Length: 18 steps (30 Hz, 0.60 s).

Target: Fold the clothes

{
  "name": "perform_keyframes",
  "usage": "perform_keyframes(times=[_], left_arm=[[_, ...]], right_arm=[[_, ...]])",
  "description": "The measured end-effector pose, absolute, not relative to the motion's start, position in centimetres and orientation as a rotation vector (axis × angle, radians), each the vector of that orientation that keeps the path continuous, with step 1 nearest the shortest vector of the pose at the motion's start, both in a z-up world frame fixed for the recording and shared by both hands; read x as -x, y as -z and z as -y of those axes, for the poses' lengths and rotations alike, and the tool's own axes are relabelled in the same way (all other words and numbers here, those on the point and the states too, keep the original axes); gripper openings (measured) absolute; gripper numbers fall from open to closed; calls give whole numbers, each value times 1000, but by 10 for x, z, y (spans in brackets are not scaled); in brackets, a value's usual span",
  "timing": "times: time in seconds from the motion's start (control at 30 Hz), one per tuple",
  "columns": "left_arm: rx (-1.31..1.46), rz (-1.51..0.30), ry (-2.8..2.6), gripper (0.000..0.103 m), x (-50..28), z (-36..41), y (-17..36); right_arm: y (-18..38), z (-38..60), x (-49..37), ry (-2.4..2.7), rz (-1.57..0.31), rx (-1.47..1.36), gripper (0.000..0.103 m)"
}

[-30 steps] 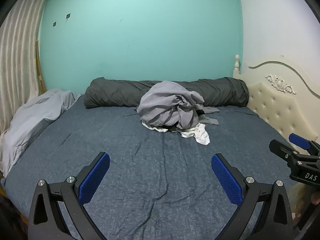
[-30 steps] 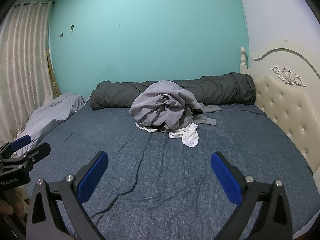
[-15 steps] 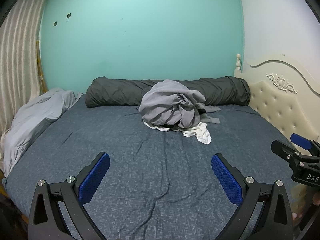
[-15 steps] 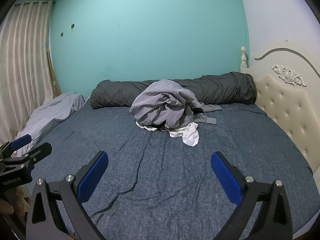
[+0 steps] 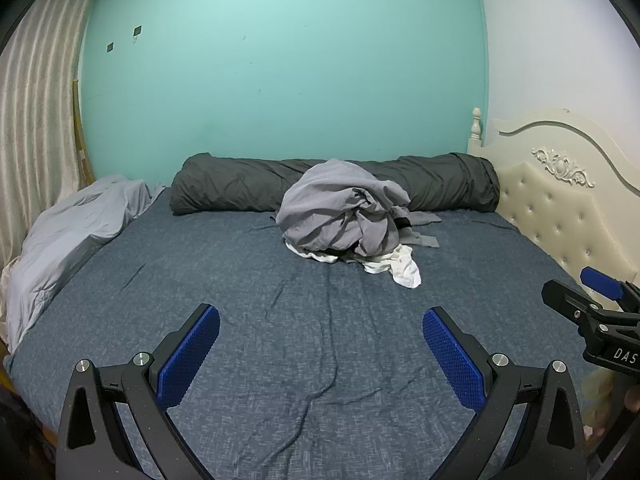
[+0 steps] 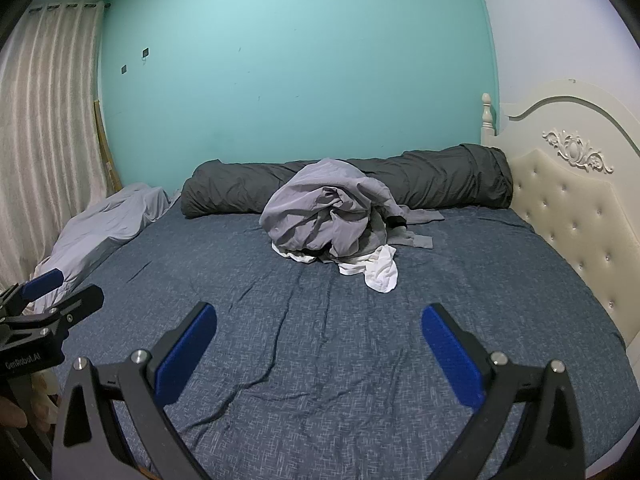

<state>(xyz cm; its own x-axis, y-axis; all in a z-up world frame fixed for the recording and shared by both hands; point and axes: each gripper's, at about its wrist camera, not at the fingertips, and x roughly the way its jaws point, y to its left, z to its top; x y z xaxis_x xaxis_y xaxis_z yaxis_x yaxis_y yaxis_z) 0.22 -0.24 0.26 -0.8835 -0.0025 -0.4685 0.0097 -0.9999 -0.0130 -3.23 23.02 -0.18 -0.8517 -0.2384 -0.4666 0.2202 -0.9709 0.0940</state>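
Grey and white clothes [image 5: 344,220] lie heaped at twelve o'clock on the bed [image 5: 280,320], against the dark bolster [image 5: 240,188]. The left gripper [image 5: 320,340] and right gripper [image 6: 318,336] hover with jaws wide apart, holding nothing. Folding looks unstarted: next comes reaching in for one garment, with open sheet nearer, the headboard [image 6: 568,208] at three.

The left gripper [image 5: 320,344] and the right gripper [image 6: 318,342] hover side by side above the bed [image 5: 280,320], fingers [image 5: 192,356] spread wide, gripping nothing.
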Motion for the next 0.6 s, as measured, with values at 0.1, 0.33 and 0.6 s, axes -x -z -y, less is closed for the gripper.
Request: perform_keyframes(times=[0.1, 0.33, 0.6], left_arm=[[-757, -23, 3042, 103, -2, 1, -2], [-763, -24, 3041, 103, -1, 1, -3], [-773, -26, 3039, 103, 0, 3, -2]], right_arm=[[0, -231, 32, 2813, 54, -714, 103], [-3, -232, 32, 2812, 52, -712, 103], [-3, -234, 33, 2810, 56, -720, 103]])
